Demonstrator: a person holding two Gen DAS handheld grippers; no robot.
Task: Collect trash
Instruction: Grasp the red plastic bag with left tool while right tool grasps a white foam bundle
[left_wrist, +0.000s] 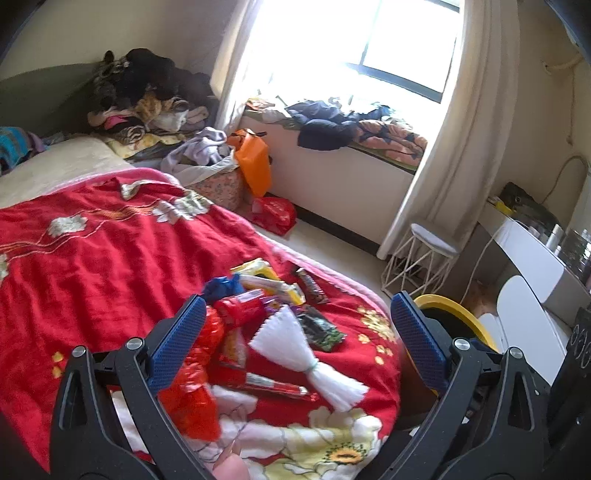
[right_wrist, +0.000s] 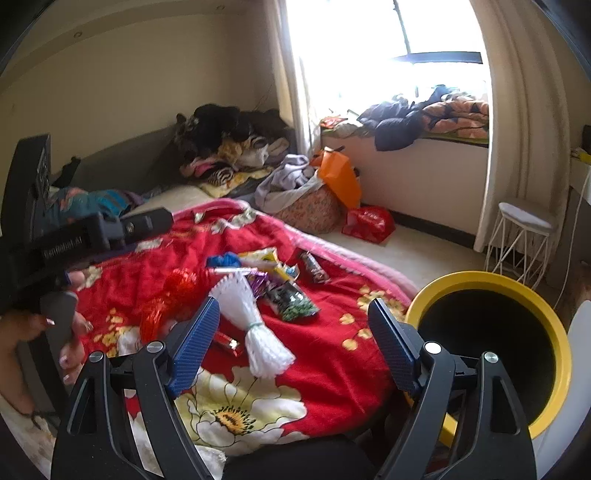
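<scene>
Both my claws hung wide open, gripping nothing. My left claw (left_wrist: 295, 325) hovered over the trash pile, its left finger just above the red foil (left_wrist: 201, 369). My right claw (right_wrist: 295, 325) stood spread above the blanket (right_wrist: 332, 354), the white tassel (right_wrist: 255, 321) lying just beside its left finger. Beyond that sat the green packet (right_wrist: 293, 301), a purple wrapper (right_wrist: 258, 282), blue scrap (right_wrist: 225, 260) and yellow packet (right_wrist: 264, 258), all heaped together on the red blanket. A dark wrapper (right_wrist: 314, 271) lay slightly apart. Right of the bed stood the yellow-rimmed bin (right_wrist: 491, 354), near my right finger.
</scene>
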